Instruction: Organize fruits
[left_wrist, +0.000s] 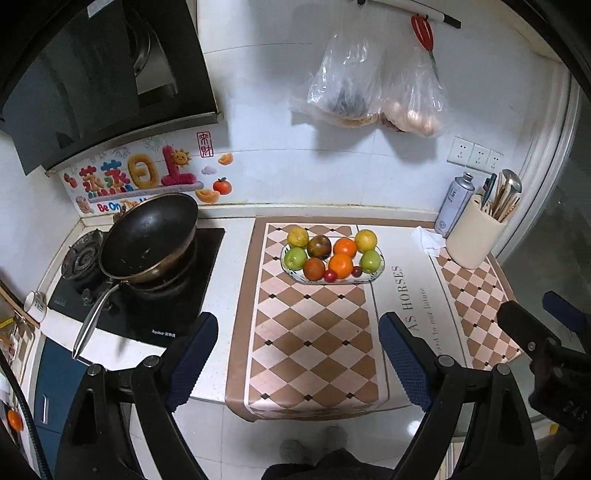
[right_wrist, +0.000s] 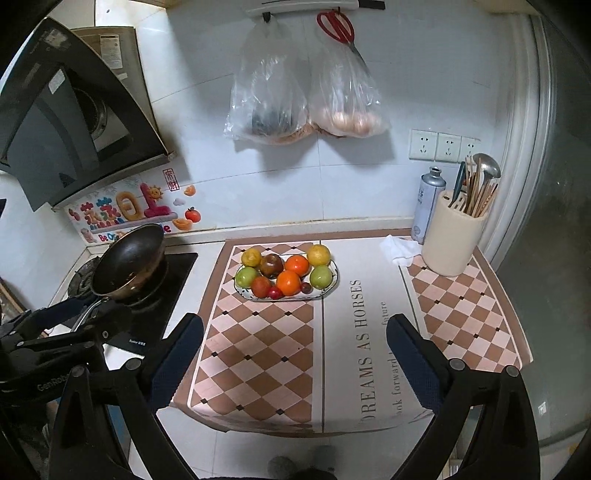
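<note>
Orange, yellow, green and dark red fruit (right_wrist: 286, 273), all heaped on one oval plate (right_wrist: 332, 286). Plate set on the checked part of the mat (right_wrist: 258, 350), toward the counter's back edge, a little short of the wall. Fruits packed touching: two yellow at the back corners of the plate, a dark brownish one and an orange between them, two green at the ends, a second orange (left_wrist: 340, 265) and a reddish one in front, two small cherry-like reds at the front rim. Nothing loose on the mat around the plate, so probably the gathering step done or nearly so.

Left gripper (left_wrist: 298, 356) wide apart, nothing between its dark blue pads, hanging over the counter's front edge, well apart from the plate. Right gripper (right_wrist: 294, 360) likewise spread wide and empty, also over the front edge. Both aimed down at the mat and far enough off to leave the plate clear, likely a stand-off pose rather than a reach.

Cream utensil holder (right_wrist: 452, 240) at the counter's back right corner, filled with chopsticks, a ladle and other handles, out of the working space. Grey spray can (right_wrist: 428, 206) just beside it, a crumpled white tissue (right_wrist: 400, 251) in front. Black pan (right_wrist: 129, 260) tilted on the stove at the left end, apparently empty apart from a few specks. Two clear bags (right_wrist: 306, 99) hanging from a wall rail above, one with dark contents, one with pale round things, beside red scissors (right_wrist: 338, 26).
</note>
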